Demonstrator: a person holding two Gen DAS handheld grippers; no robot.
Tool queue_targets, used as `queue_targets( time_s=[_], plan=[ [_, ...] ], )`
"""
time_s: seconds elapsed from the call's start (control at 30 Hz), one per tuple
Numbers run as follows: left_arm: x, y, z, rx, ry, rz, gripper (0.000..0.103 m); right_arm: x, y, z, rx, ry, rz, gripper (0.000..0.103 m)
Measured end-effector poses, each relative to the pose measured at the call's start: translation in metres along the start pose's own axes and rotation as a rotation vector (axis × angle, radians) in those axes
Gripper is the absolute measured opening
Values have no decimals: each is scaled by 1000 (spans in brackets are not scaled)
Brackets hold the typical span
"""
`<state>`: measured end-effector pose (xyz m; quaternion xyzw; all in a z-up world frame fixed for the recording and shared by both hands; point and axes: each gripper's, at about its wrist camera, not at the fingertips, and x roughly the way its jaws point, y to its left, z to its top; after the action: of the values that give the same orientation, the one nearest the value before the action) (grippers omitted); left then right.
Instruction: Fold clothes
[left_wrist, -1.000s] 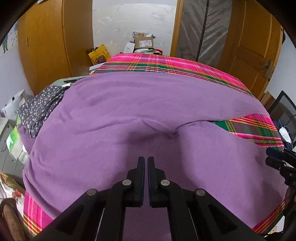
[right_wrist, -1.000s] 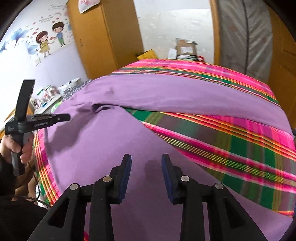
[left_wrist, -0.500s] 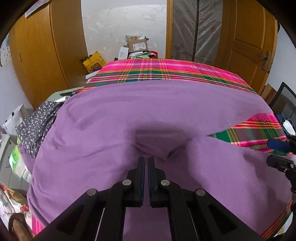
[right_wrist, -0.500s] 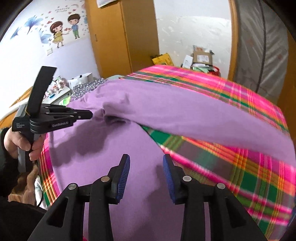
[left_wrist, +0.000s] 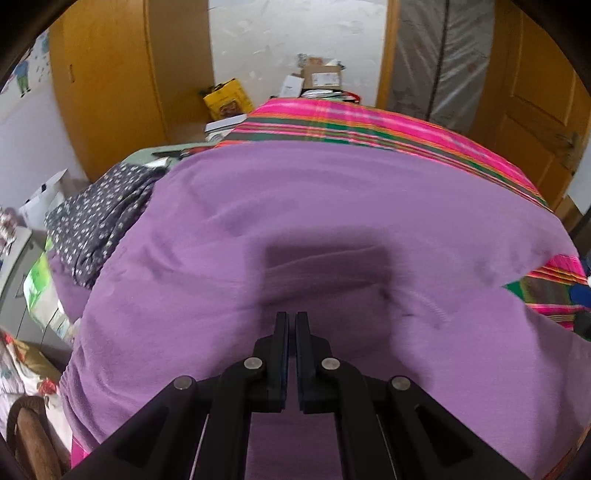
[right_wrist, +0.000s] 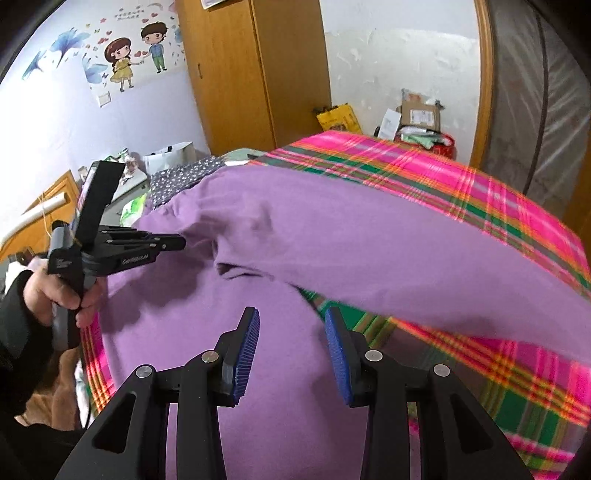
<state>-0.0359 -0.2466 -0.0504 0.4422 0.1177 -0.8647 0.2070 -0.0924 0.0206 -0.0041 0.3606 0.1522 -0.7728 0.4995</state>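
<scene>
Purple knit garment (left_wrist: 332, 206) could bunch: left gripper (left_wrist: 291, 321) jaws clenched, apparently empty; right gripper (right_wrist: 291, 332) jaws released above it

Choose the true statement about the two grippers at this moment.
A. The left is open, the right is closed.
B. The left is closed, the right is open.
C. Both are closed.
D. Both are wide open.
B: the left gripper has its fingers nearly together above the purple garment, with no cloth visible between them, while the right gripper shows a wide gap between its blue pads.
</scene>
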Motion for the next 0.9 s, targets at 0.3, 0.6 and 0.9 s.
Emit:
queue_targets(
  time_s=[0.3,0.6,0.9],
  plan=[
    [-19,31,-7,-79,-50,88,3,-7,1,-21,50,8,23,39],
    [-42,83,-43,-184,-66,262,3,3,5,-44,92,61,52,40],
    [-44,100,-60,-210,-47,300,3,2,7,-37,95,43,59,40]
  ],
)
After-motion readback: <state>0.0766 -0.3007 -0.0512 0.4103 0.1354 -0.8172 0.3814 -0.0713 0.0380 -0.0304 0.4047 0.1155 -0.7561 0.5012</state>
